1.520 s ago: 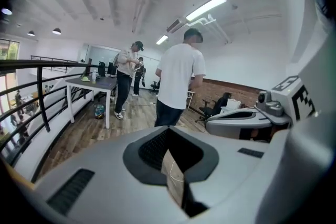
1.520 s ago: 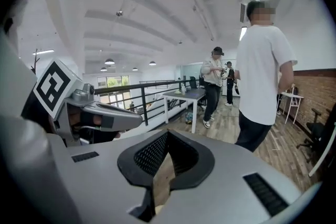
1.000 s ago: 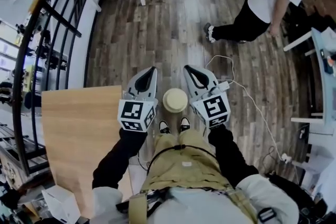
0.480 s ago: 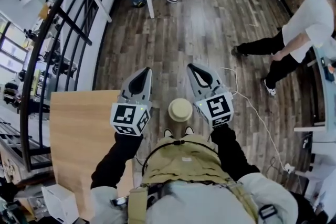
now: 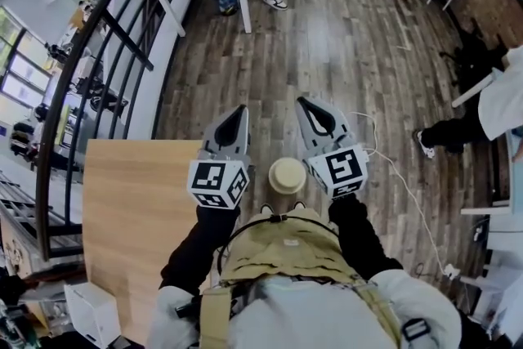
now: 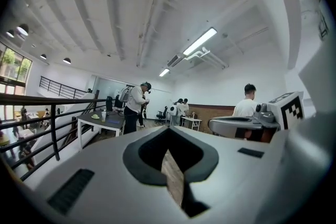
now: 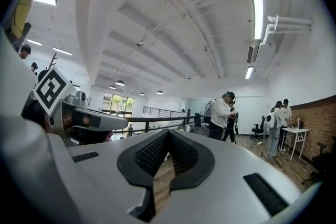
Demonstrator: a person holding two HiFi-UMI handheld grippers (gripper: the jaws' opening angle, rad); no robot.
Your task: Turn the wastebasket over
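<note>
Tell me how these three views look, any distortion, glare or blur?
Head view: strong fisheye, the railing bows, wooden floor sharp. Left gripper view: round black vignette, bright ceiling light. Right gripper view: same vignette, glaring ceiling strip light.

No words, brands or numbers can be read; only black-and-white square markers are seen, on the cube (image 5: 217, 183) of the left gripper (image 5: 238, 112) and the cube (image 5: 346, 169) of the right gripper (image 5: 306, 102)

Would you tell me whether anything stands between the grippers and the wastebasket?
Nothing visible does. The wastebasket stands on the floor by the shoes, and the left gripper and right gripper hang either side above it, shut and empty.
</note>
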